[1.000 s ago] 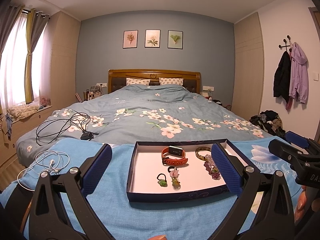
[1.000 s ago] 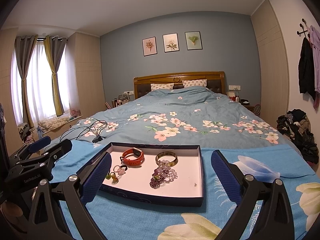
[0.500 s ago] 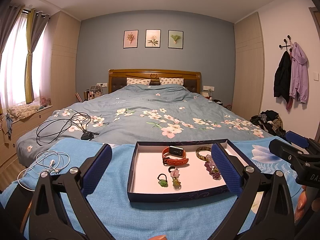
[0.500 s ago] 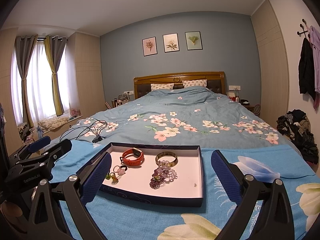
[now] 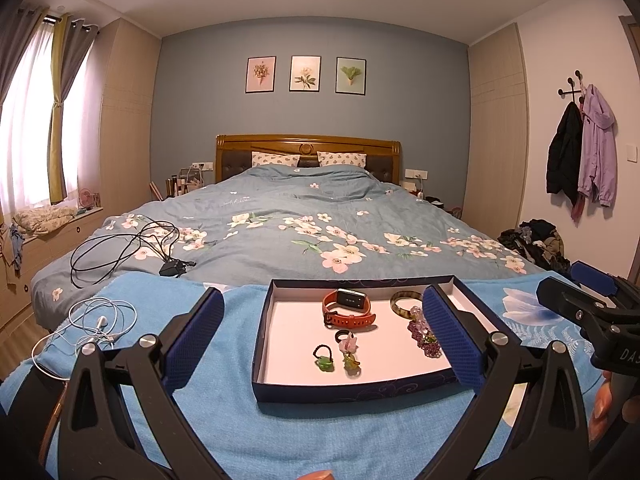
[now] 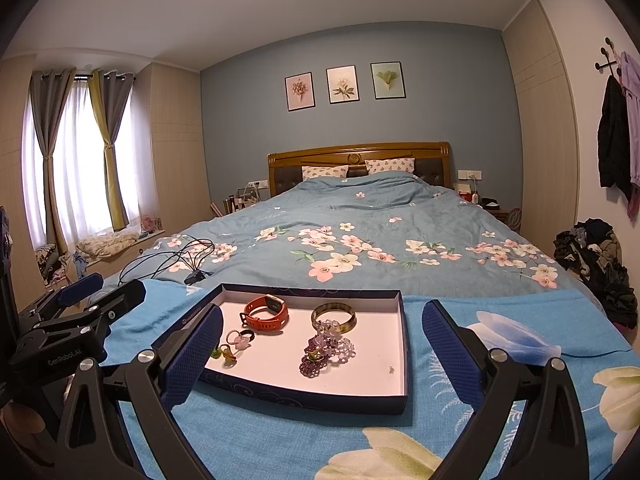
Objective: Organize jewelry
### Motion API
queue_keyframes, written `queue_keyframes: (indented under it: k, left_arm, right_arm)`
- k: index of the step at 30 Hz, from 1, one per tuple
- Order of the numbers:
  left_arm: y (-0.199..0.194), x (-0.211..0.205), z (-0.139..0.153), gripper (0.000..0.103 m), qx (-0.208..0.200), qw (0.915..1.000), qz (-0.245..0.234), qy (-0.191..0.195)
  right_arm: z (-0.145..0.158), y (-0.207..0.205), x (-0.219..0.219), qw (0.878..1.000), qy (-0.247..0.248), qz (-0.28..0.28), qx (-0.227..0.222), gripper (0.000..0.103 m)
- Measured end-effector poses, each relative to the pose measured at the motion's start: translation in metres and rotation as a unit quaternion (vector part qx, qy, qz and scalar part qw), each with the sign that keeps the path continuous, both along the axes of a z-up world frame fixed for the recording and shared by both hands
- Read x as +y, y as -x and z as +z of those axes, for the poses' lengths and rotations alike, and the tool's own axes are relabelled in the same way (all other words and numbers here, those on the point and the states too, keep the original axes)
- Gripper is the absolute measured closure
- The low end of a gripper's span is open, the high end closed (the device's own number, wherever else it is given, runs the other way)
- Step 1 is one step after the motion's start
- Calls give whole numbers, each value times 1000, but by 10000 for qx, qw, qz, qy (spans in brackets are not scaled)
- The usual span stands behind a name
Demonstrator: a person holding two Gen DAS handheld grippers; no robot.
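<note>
On the blue towel [image 5: 224,428] at the foot of the bed [image 5: 304,216] lay a shallow dark-blue tray [image 5: 360,394] with a white floor; it held an orange watch [image 5: 348,312] near its far wall, a brown bangle [image 6: 334,315] to the right of the watch, a purple bead bracelet [image 6: 326,350] nearer than the bangle and just beside it, and several small rings [image 5: 336,354] toward the near left; whether bracelet and bangle touched could not be told. The left gripper [image 5: 324,336] hung in front of the tray with its blue pads [image 5: 196,340] spread wide, gripping nothing; the right gripper [image 6: 322,354] was likewise spread wide and empty, its left pad overlapping the tray's near-left corner in its own view. White earphones [image 5: 96,324] lay on the towel to the left, well apart from the tray; a black cable [image 5: 128,248] lay on the floral quilt beyond them. Part of a hand [image 5: 608,404] showed at the lower right of the left view.
</note>
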State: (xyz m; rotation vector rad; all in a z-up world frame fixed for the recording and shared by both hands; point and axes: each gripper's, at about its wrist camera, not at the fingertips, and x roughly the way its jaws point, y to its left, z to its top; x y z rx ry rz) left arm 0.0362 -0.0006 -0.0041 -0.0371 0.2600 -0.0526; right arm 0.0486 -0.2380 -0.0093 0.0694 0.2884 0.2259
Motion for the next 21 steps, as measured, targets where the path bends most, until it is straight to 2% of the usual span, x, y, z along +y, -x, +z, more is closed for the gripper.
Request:
queue_keyframes:
  k: [21]
  left_arm:
    - [-2,-7,-3,5,12,9999,-30,-106]
  right_arm:
    - [-4,0,-2,9999,18,28,95,7]
